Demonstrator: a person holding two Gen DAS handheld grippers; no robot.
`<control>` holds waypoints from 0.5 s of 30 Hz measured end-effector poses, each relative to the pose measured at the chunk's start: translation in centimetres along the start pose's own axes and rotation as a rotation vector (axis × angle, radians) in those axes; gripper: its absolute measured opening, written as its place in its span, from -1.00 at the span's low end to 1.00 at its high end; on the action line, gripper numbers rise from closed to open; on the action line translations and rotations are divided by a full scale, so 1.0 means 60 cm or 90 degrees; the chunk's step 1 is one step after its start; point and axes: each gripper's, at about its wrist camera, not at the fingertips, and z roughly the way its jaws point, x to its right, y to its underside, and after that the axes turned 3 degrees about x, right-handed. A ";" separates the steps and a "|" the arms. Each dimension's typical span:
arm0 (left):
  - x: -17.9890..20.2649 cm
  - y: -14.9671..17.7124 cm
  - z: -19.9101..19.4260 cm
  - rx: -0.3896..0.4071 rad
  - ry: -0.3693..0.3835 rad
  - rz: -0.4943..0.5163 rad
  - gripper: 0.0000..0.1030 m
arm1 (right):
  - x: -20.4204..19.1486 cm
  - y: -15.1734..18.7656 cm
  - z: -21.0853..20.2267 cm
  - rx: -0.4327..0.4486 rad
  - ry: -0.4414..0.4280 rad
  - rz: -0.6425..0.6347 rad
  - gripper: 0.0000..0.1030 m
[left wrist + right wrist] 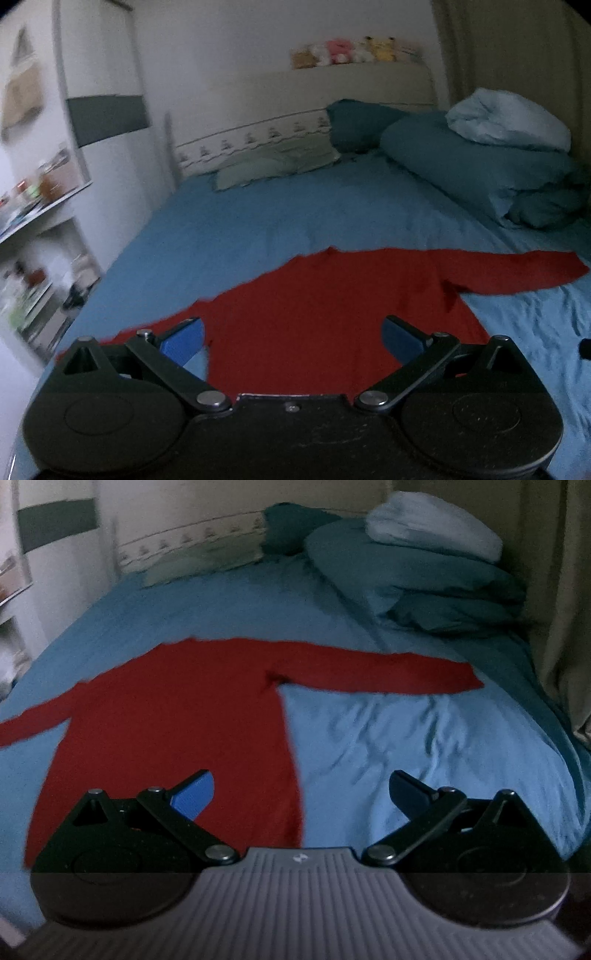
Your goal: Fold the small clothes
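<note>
A red long-sleeved top [314, 306] lies flat on the blue bed sheet [240, 236], sleeves spread out to both sides. My left gripper [291, 334] is open and empty, hovering over the top's lower body. In the right wrist view the top [177, 716] lies spread at centre left, its right sleeve [388, 672] stretched toward the right. My right gripper [303, 794] is open and empty above the top's right side edge and the bare sheet [406, 731].
A folded teal duvet [480, 170] with a pale blue bundle [509, 118] on it sits at the back right. Pillows [277, 162] lie by the headboard. Cluttered shelves [33, 206] stand left of the bed. A curtain [569, 609] hangs at the right.
</note>
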 end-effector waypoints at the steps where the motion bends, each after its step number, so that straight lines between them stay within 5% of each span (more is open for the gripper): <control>1: 0.009 -0.010 0.034 0.001 0.015 0.004 1.00 | 0.013 -0.015 0.035 0.002 0.009 0.016 1.00; 5: 0.063 -0.046 0.192 -0.002 0.098 -0.004 1.00 | 0.045 -0.053 0.151 0.008 0.058 0.061 1.00; 9: 0.128 -0.074 0.318 -0.030 0.117 0.021 1.00 | 0.091 -0.076 0.250 0.009 0.098 0.110 1.00; 15: 0.187 -0.078 0.494 -0.143 0.138 -0.017 1.00 | 0.184 -0.097 0.368 -0.002 0.137 0.195 1.00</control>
